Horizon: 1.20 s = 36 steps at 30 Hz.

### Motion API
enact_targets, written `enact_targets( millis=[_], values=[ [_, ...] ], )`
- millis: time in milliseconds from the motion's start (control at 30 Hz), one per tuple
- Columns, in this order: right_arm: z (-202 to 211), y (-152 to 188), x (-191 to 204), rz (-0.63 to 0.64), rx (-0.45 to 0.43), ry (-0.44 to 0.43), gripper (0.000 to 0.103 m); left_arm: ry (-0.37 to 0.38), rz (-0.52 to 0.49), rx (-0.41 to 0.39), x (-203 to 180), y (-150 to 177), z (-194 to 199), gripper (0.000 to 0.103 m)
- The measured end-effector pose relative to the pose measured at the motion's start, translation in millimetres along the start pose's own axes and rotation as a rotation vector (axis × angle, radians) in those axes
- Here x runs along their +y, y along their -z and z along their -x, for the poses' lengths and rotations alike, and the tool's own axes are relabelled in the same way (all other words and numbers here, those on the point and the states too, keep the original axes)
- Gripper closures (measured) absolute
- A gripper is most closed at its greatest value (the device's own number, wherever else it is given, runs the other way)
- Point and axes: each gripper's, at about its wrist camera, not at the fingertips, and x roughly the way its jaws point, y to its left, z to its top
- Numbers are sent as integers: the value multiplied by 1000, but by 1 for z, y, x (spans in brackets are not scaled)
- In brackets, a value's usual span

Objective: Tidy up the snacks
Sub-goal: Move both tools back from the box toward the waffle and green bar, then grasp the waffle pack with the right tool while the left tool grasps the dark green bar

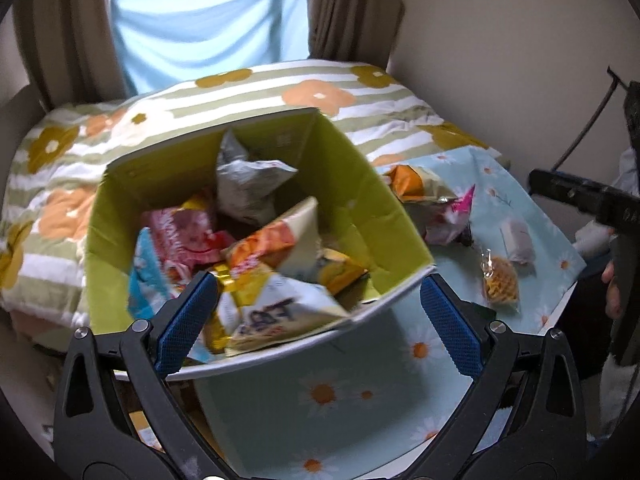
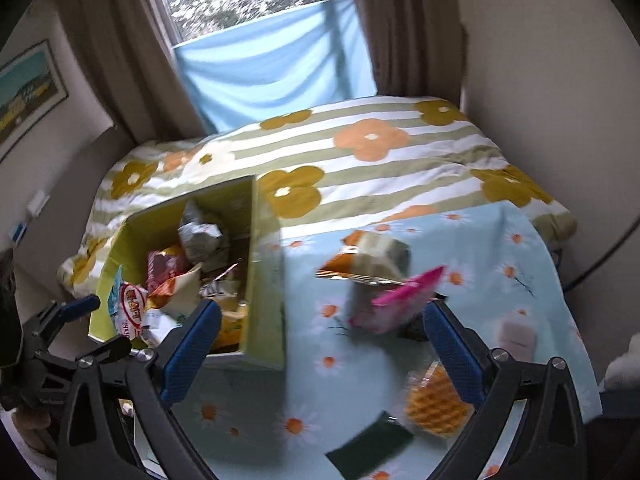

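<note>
both jaws wide and empty, green box [image 1: 360, 208] crammed with crumpled snack packets [image 1: 256, 188]

Lime-green box [image 1: 372, 216]; pale-blue daisy-print cloth [image 1: 360, 412]; green-striped quilt [image 2: 400, 168] with orange flowers at 12 o'clock; pink packet [image 2: 404, 296].

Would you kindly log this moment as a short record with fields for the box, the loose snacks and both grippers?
box: green box on the daisy cloth, open-topped, filled with snack packets
loose snacks: waffle pack, pink packet, orange-and-cream bag, dark green packet, pale wrapped piece
left gripper: open, empty, above the box's near corner
right gripper: open, empty, above the cloth
</note>
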Motion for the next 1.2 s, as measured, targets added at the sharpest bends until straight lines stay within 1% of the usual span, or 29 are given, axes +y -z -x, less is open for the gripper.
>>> enact_targets(
  millis=[100, 200, 333, 433, 533, 600, 767, 900, 1000, 1100, 1200],
  values=[
    [10, 8, -23, -9, -20, 20, 2, 10, -10, 18, -24, 3, -8, 2],
    [15, 17, -49, 5, -5, 38, 2, 9, -14, 37, -53, 6, -16, 2],
    [18, 29, -81, 25, 18, 29, 2, 16, -15, 62, -94, 14, -29, 2],
    [19, 41, -106, 48, 56, 13, 2, 8, -25, 104, -128, 23, -43, 2],
    [13, 53, -128, 72, 108, -10, 2, -11, -33, 141, -155, 33, -56, 2],
    [7, 62, -140, 100, 143, -36, 2, -17, -20, 162, -170, 41, -65, 2],
    [-12, 90, -155, 214, 214, -139, 2, -46, 2, 213, -192, 62, -87, 2],
    [-33, 111, -157, 293, 273, -257, 2, -65, 5, 258, -199, 81, -103, 2],
    [-49, 126, -155, 361, 304, -304, 2, -56, -3, 283, -203, 93, -113, 2],
    [-63, 134, -154, 405, 312, -343, 2, -46, -39, 312, -206, 103, -128, 2],
    [-78, 137, -152, 447, 314, -347, 2, -31, -101, 333, -210, 110, -142, 2]
  ],
)
